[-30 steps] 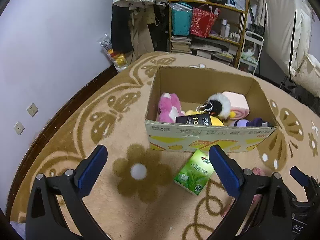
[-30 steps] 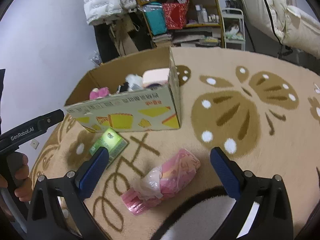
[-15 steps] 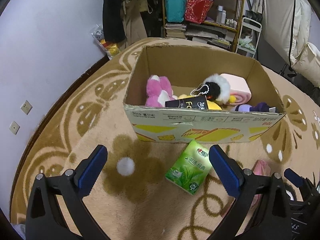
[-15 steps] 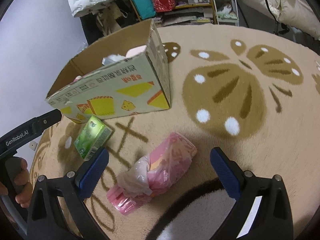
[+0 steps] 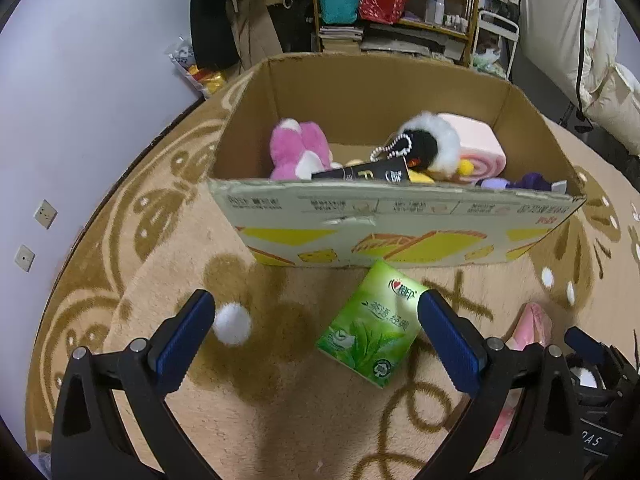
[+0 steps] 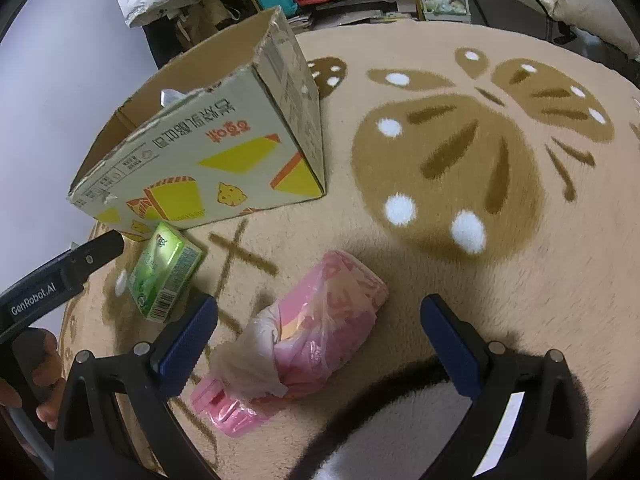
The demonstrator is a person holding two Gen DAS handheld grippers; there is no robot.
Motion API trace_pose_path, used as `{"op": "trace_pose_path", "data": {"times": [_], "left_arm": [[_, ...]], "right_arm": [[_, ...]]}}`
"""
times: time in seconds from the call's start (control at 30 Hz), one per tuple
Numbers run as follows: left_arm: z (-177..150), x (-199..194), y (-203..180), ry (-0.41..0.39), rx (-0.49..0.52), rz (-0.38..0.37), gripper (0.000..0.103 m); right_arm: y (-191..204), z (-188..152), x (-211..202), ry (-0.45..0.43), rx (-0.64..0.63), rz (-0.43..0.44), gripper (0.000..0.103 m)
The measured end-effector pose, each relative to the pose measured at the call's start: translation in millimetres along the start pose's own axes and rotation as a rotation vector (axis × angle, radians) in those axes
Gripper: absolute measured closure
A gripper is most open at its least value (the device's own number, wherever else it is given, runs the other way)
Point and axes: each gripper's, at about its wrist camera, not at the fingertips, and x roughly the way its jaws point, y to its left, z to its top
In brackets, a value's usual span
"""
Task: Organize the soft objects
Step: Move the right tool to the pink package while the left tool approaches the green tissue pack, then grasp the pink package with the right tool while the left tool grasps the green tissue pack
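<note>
Carpet (image 6: 460,280): a plush beige pile with brown butterfly and flower motifs is being shown underlying the whole scene.
Cardboard box (image 5: 400,224): an open-topped corrugated carton, printed with yellow shapes, is being seen standing on the carpet; its rim is ragged at one corner.
Box contents: a pink plush toy (image 5: 298,150), a black-and-white furry toy (image 5: 428,146) with a bead chain, a pink rolled cushion (image 5: 482,148), a black packet (image 5: 368,172) and a purple soft item (image 5: 528,181) are being held inside.
Green tissue pack (image 5: 372,324): a glossy, soft rectangular packet is being shown lying flat on the carpet, just in front of the box wall.
Pink bagged bundle (image 6: 316,328): a roughly cylindrical bundle in crinkled translucent plastic, knotted at one end, is being shown lying on the carpet near the tissue pack.
Left gripper (image 5: 316,332): it is being held low over the carpet with its blue-padded jaws spread wide and nothing between the pads; the tissue pack is lying beside the right-hand finger.
Right gripper (image 6: 318,330): it is being held with jaws spread wide, straddling the pink bundle without touching it.
Surroundings: a shelving unit (image 5: 420,8) and hanging clothes (image 5: 240,20) are being seen beyond the box.
</note>
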Motion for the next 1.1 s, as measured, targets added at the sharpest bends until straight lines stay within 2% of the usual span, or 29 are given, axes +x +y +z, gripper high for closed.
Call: {"op": "trace_pose_path", "data": {"times": [0.63, 0.97, 1.1], "left_arm": [[-4, 20, -22, 0.053, 0.071, -0.022, 0.002], [-4, 40, -25, 0.11, 0.086, -0.036, 0.002], [-4, 45, -26, 0.124, 0.093, -0.045, 0.002]], "right_arm": [[2, -1, 16, 0.046, -0.019, -0.038, 0.0], [8, -3, 19, 0.057, -0.052, -0.067, 0.0], [6, -5, 18, 0.059, -0.034, -0.073, 0.004]]}}
